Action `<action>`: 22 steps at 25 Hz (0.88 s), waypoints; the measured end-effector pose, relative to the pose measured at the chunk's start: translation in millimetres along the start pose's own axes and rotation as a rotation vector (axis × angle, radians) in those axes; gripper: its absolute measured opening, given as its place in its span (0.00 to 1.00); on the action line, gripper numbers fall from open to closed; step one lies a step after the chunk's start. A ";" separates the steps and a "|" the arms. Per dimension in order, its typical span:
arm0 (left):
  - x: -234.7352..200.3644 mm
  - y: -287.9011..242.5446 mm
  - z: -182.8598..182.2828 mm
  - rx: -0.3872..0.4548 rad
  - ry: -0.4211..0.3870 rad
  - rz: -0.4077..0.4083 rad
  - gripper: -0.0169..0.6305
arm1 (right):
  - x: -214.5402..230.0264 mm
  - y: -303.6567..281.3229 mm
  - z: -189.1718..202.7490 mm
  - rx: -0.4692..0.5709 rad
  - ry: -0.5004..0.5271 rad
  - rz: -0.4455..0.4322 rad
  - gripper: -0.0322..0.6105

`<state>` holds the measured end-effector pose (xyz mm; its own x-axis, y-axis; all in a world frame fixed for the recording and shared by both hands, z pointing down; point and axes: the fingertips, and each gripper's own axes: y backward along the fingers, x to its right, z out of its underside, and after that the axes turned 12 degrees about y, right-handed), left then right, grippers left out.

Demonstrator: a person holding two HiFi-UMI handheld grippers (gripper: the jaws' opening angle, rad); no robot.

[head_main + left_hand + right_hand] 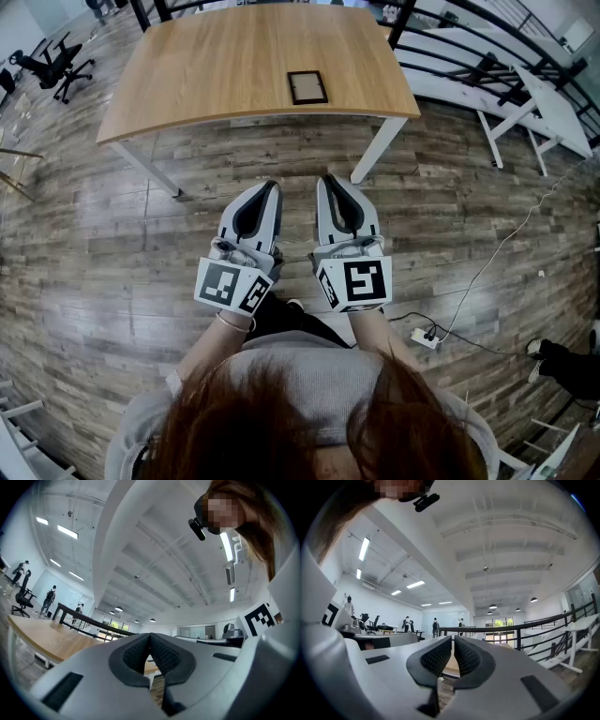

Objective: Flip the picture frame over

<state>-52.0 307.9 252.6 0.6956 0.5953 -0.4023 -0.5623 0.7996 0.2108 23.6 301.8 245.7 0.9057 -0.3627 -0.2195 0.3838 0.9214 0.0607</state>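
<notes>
Grippers idle over the floor (112,244); picture frame (307,86) flat on the desk (206,66) at 12 o'clock.

The left gripper (270,187) and right gripper (329,181) are held side by side, close but not touching, both aimed toward 12 o'clock. The left fingers (136,656) are pressed together with nothing between them, and the right fingers (438,658) likewise. The picture frame is seen near the desk's front edge, well apart from both grippers. An office chair (56,64) is noted at 10 o'clock.

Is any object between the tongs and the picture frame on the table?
Nothing visible. The picture frame lies alone near the table's front edge; only floor lies between it and the shut left tongs and right tongs.
</notes>
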 end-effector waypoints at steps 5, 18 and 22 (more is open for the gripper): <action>-15.3 -12.9 5.1 0.005 0.004 -0.012 0.04 | 5.3 -15.7 13.5 -0.007 -0.011 -0.004 0.07; -113.1 -132.9 4.5 -0.003 0.021 0.024 0.04 | 44.6 -154.9 43.9 -0.010 0.022 -0.004 0.08; -155.3 -192.5 -0.2 -0.027 -0.010 0.054 0.04 | 68.2 -222.3 52.4 -0.020 0.024 0.016 0.07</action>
<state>-51.9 61.6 274.3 0.6680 0.6386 -0.3822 -0.6113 0.7637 0.2077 9.5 64.9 268.3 0.9069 -0.3446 -0.2424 0.3653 0.9298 0.0449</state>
